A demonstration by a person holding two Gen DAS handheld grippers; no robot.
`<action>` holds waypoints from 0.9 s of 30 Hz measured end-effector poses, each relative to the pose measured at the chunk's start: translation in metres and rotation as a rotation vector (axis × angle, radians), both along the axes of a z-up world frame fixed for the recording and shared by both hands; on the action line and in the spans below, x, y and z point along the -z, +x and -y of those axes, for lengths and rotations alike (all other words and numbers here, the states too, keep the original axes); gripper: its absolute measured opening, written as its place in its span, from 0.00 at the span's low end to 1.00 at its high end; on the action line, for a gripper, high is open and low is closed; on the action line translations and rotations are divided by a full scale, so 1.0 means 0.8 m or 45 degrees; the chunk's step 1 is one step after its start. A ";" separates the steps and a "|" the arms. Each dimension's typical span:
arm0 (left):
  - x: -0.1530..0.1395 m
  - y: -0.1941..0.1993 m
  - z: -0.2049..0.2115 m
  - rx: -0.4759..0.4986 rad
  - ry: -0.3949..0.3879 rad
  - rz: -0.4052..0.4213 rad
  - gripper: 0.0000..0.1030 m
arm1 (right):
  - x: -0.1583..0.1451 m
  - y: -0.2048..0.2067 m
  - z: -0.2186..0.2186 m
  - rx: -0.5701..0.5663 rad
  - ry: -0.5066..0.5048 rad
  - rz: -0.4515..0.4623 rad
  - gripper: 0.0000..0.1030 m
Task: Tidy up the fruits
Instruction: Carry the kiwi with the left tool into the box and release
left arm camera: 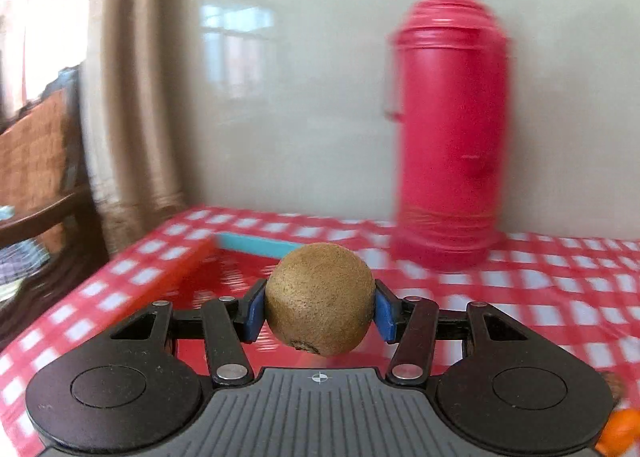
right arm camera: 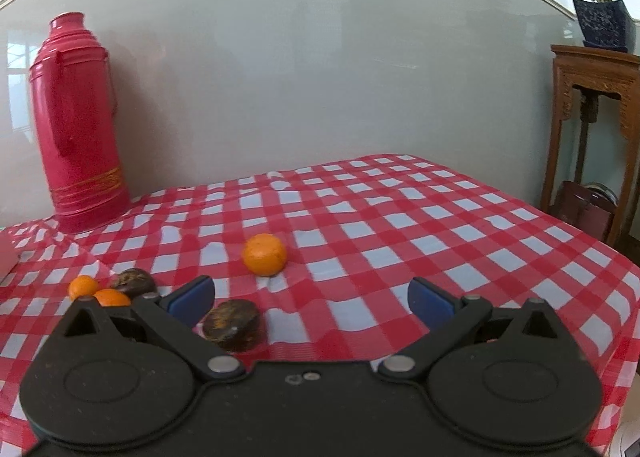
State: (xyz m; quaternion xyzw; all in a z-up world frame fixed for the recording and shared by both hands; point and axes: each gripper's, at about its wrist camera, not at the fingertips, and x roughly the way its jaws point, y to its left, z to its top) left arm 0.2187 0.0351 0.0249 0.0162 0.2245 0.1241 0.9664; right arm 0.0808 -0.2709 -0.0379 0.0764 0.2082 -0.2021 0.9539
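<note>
Over red tray (left arm camera: pixel 176 269), left gripper (left arm camera: pixel 320 307) clamped on kiwi (left arm camera: pixel 320 299), poised for sorting; right gripper (right arm camera: pixel 310 301) spread wide, empty, near mandarin (right arm camera: pixel 264 254).

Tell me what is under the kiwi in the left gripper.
Under the kiwi, clamped in the left gripper, lies a red tray with a blue far edge, on the checked tablecloth. The kiwi and gripper body cover the tray's floor directly below.

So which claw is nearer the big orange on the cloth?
Right. The right claw hangs open just short of the big orange; the left claw is shut on the kiwi, orange not in its view.
</note>
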 end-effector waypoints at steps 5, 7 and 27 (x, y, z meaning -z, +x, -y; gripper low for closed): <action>0.021 0.014 -0.063 -0.167 -0.066 -0.124 0.52 | -0.001 0.007 -0.016 -0.034 -0.009 0.001 0.95; 0.033 0.021 -0.086 -0.232 -0.092 -0.179 0.52 | -0.002 0.008 -0.022 -0.044 -0.008 0.005 0.95; 0.034 0.014 -0.109 -0.400 -0.087 -0.192 0.91 | -0.008 0.002 -0.028 -0.219 0.018 0.062 0.95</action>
